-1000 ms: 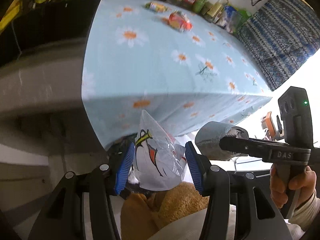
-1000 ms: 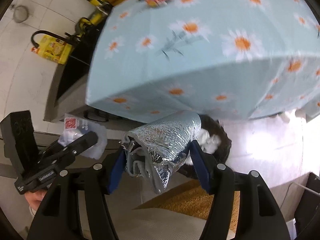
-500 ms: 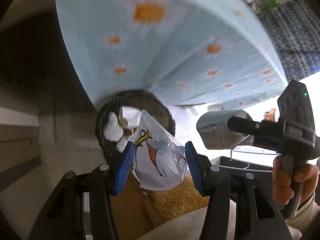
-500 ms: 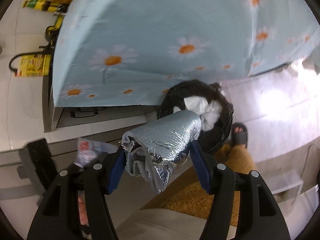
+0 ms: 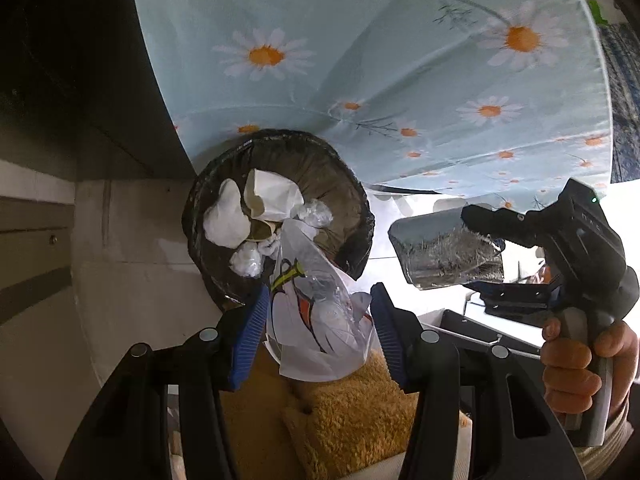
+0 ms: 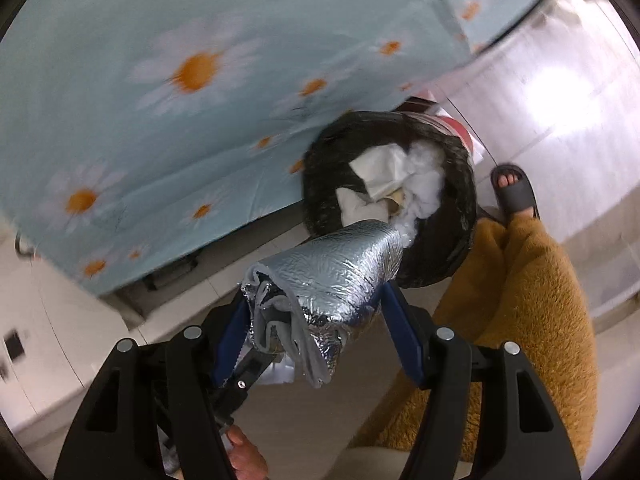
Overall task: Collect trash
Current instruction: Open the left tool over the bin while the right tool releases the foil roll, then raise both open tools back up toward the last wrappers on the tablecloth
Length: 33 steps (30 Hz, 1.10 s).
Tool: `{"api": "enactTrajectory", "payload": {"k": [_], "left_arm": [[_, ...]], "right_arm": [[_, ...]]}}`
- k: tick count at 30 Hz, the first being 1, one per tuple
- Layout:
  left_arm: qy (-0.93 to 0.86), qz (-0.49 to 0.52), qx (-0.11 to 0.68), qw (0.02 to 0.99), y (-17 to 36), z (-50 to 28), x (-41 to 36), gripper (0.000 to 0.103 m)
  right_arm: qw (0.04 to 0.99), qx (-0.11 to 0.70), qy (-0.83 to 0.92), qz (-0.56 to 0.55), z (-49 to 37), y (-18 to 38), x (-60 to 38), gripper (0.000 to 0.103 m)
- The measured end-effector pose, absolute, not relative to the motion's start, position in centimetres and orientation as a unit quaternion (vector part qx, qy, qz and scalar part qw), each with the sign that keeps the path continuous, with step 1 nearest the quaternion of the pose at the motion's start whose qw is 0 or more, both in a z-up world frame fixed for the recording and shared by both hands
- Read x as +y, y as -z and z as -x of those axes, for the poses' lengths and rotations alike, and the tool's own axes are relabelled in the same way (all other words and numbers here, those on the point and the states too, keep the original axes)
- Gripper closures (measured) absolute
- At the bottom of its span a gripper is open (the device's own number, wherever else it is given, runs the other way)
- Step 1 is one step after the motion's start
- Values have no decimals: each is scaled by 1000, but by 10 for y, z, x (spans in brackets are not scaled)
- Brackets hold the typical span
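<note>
Left hand-held gripper (image 5: 318, 330) grips a crumpled clear plastic bag (image 5: 320, 320) between its blue pads, at middle width. The bag carries a print in yellow, orange and black; no words can be read on it. Its tip hangs over the near rim of the bin (image 5: 360, 216), which stands on the floor under the edge of the daisy tablecloth (image 5: 400, 60).

Right hand-held gripper (image 6: 316, 332) grips a rolled silver foil pouch (image 6: 332, 276), also at middle width; its far end reaches the bin's rim. White crumpled paper (image 5: 272, 196) lies in the bin. The bin's far side is hidden by the cloth. The right view is blurred at the cloth. A slipper (image 6: 514, 190) shows on the floor beside the bin.
</note>
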<state>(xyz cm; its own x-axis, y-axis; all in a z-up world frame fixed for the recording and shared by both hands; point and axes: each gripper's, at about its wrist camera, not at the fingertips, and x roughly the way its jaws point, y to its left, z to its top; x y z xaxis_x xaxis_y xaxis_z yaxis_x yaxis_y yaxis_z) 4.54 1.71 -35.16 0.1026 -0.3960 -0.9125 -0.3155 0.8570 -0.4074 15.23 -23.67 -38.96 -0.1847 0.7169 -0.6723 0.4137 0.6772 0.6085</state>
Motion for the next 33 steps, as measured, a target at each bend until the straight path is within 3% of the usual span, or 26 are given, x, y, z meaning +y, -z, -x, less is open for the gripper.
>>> {"api": "enactTrajectory", "payload": {"k": [17,19,20,21,22,33], "left_arm": [[29,294,665,686,369,-56,17,48],[37,303,669,678,371,-57,17,36],[33,300,670,679,371,-57,18,27],[34,301,667,680,370,-57,19,27],[41,305,666,680,370,-57,19,27],[33,300,671,677,367,-59,24,27]], "right_arm": [[450,720,-94,-519,-153,437,-239,33],[448,715,-93,-528,-155,437,-240,31],[443,717,-91,-531,-155,438,-240,24],[436,718,-90,-535,-155,440,-241,17],[426,717,-88,-545,-153,444,-241,15],[411,730,-102,-537,-146,441,-243,15]]}}
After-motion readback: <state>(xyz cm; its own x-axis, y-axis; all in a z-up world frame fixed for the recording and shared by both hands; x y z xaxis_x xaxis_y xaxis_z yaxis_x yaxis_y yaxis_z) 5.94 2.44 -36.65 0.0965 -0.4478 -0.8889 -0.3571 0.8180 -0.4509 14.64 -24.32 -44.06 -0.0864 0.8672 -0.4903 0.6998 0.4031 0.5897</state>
